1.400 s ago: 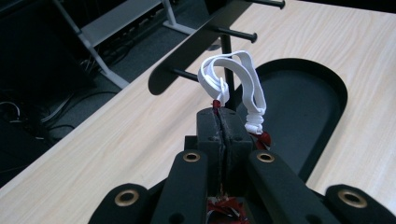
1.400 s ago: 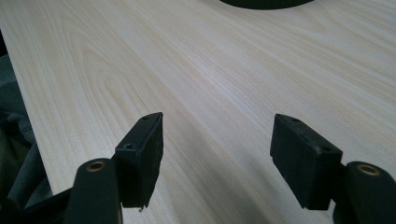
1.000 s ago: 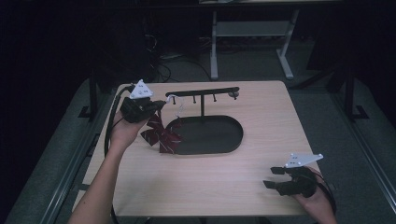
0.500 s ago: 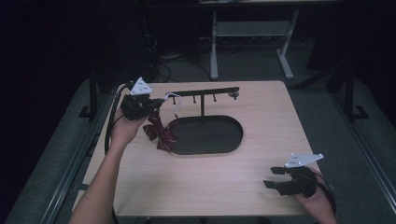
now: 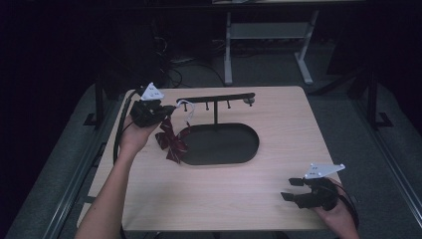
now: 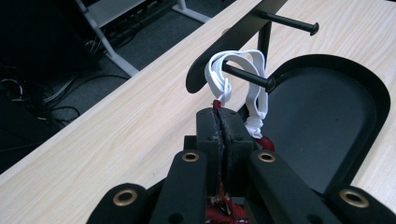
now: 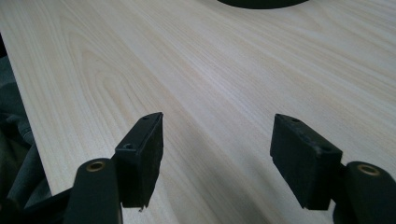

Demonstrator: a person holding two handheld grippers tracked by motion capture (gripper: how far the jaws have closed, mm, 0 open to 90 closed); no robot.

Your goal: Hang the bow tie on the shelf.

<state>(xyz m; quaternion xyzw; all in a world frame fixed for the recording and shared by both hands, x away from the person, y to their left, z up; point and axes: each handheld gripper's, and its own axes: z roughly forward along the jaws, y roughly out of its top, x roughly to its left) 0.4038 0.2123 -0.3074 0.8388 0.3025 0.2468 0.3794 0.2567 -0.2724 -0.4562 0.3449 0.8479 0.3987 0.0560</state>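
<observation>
A dark red bow [image 5: 171, 142] with a white elastic strap [image 5: 186, 107] hangs at the left end of a black peg stand [image 5: 214, 98]. My left gripper [image 5: 166, 110] is shut on the red fabric where the strap joins it. In the left gripper view the strap [image 6: 238, 63] is looped over the nearest peg [image 6: 247, 77], just beyond my left gripper [image 6: 224, 116]. The stand's oval black tray [image 5: 224, 149] lies beside the bow. My right gripper [image 5: 291, 189] rests near the table's front right corner. In the right gripper view the right gripper [image 7: 217, 154] stands open over bare wood.
Two more pegs [image 5: 228, 104] stick out under the stand's bar. The wooden table [image 5: 298, 139] ends close in front of the right hand. Behind the table are a white desk frame [image 5: 268, 35] and loose cables [image 5: 174, 64] on the dark floor.
My left gripper has edged slightly away from the person with the bow still in it. The right gripper has stayed where it was.
</observation>
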